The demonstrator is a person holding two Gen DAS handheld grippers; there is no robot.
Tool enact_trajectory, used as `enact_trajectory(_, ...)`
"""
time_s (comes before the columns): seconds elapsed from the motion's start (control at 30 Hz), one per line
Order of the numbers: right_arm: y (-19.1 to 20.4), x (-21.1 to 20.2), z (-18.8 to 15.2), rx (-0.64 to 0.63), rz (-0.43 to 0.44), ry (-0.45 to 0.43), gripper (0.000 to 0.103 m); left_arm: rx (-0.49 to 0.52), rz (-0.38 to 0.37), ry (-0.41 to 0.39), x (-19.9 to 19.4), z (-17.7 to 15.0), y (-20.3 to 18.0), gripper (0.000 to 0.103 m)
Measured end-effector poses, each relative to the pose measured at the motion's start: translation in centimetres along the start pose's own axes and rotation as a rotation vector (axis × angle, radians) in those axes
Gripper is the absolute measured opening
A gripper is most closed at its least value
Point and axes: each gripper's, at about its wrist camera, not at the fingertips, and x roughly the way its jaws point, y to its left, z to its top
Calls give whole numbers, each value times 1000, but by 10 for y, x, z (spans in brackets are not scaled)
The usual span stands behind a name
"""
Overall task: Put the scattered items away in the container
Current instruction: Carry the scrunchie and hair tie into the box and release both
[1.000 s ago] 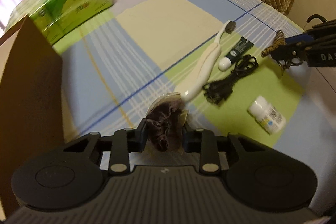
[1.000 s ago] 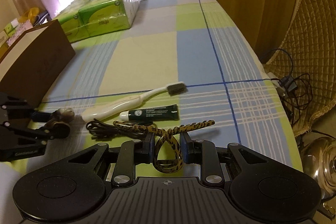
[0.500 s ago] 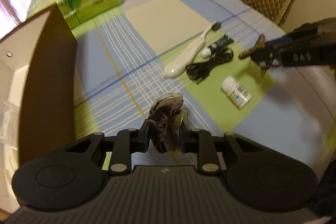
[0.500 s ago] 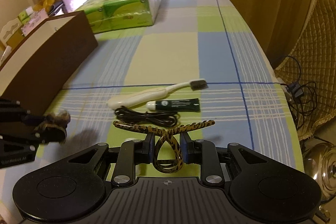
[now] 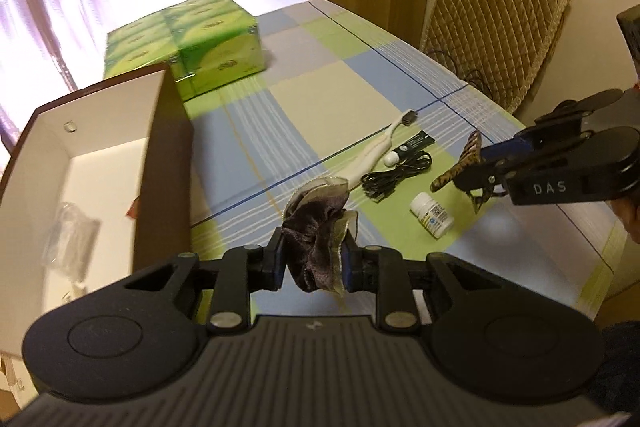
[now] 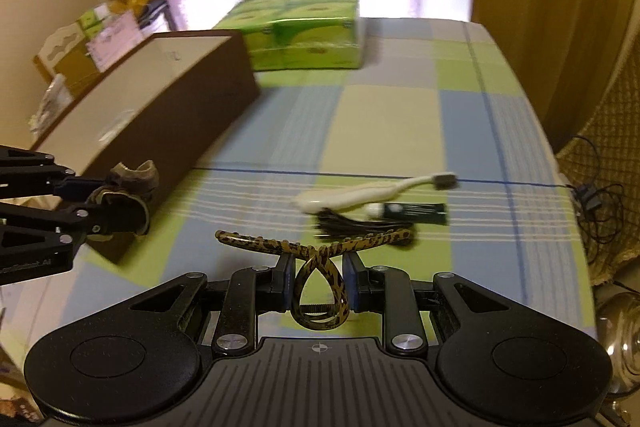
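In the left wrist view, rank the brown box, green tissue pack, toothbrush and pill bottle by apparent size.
1. brown box, largest, though it also sits closest to the camera.
2. green tissue pack.
3. toothbrush, long but thin.
4. pill bottle, smallest.

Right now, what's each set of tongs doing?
Left tongs: shut on the scrunchie, beside the box.
Right tongs: shut on the hair clip, above the table.
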Motion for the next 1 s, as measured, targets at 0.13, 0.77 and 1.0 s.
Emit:
enact_trajectory(0.13, 29, -2, 1, -27, 51, 2, 27, -24, 8, -16, -24, -12, 17, 22)
enact_trajectory(0.77, 184, 15, 71, -184, 235, -181, 27, -8, 172, -101, -102, -35, 162, 22)
enact_trajectory(1.0, 222, 49, 96, -265, 216, -190, 27, 65, 164, -66, -85, -28, 211, 22)
